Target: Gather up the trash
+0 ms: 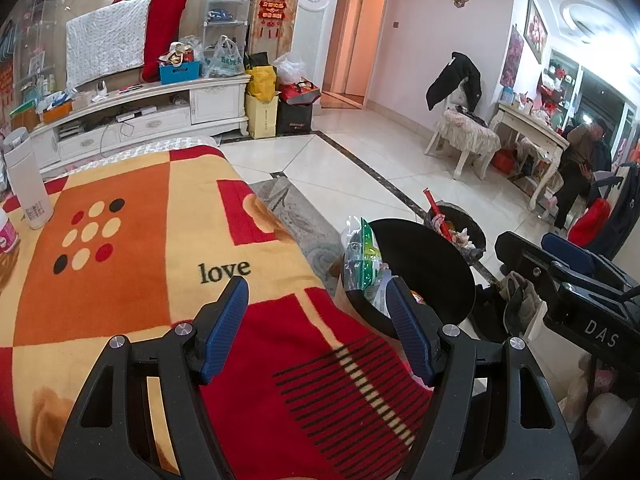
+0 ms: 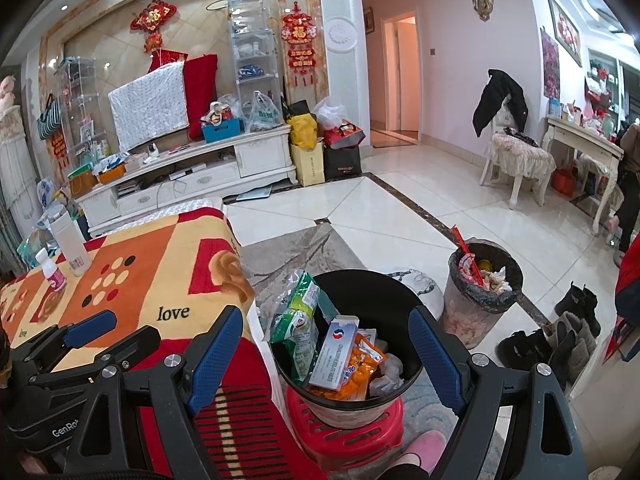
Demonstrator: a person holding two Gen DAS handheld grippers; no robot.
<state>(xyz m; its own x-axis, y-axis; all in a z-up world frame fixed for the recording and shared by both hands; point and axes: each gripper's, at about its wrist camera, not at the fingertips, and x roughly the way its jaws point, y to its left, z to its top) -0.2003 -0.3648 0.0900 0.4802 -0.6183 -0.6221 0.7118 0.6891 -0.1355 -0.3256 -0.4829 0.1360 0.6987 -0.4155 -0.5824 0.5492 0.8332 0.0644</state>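
A black trash bin (image 2: 372, 292) stands on a red stool (image 2: 344, 436) beside the blanket-covered table (image 2: 132, 280). It holds a green bag (image 2: 298, 316), a white box (image 2: 334, 354), an orange wrapper (image 2: 356, 372) and crumpled tissue. My right gripper (image 2: 324, 344) is open and empty, hovering over the bin. My left gripper (image 1: 316, 320) is open and empty above the table's red corner, with the bin (image 1: 420, 272) just right of it. The right gripper (image 1: 568, 276) shows in the left wrist view, and the left gripper (image 2: 88, 332) shows in the right wrist view.
A white bottle (image 2: 70, 244) and a small pink-labelled bottle (image 2: 50, 270) stand on the table's far left. A second, full bin (image 2: 484, 292) stands on the floor to the right, with shoes (image 2: 560, 332) beyond it. A TV cabinet (image 2: 192, 168) lines the back wall.
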